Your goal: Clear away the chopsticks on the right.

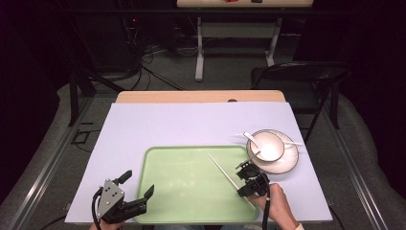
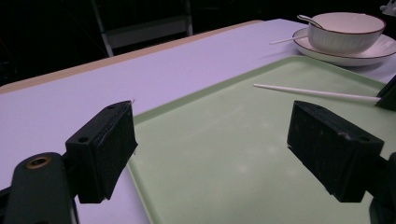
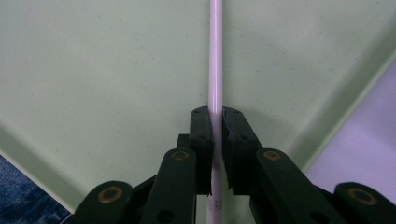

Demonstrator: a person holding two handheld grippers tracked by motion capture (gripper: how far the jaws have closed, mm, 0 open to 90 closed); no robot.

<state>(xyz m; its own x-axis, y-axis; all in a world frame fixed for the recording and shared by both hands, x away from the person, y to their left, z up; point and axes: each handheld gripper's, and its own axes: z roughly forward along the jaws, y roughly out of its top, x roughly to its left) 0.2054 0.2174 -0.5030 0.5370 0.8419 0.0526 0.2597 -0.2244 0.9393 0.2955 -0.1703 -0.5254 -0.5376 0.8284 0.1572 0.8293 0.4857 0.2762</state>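
A light green tray (image 1: 191, 191) lies on the lilac table cover near the front edge. My right gripper (image 1: 242, 187) hovers low over the tray's right part, shut on a white chopstick (image 1: 220, 166) that points away toward the far left. In the right gripper view the pads (image 3: 201, 130) clamp the chopstick (image 3: 215, 56) above the tray floor (image 3: 93, 70). My left gripper (image 1: 139, 183) is open and holds nothing at the tray's front left corner. In the left gripper view, that gripper (image 2: 210, 149) straddles the tray rim (image 2: 140, 172), with the chopstick (image 2: 317, 93) farther off.
Right of the tray, a white bowl (image 1: 267, 146) with a spoon (image 1: 250, 138) sits on a dark-rimmed plate (image 1: 289, 160); a second white stick (image 1: 293, 142) rests across the plate. A black folding chair (image 1: 306, 74) stands behind the table's right corner.
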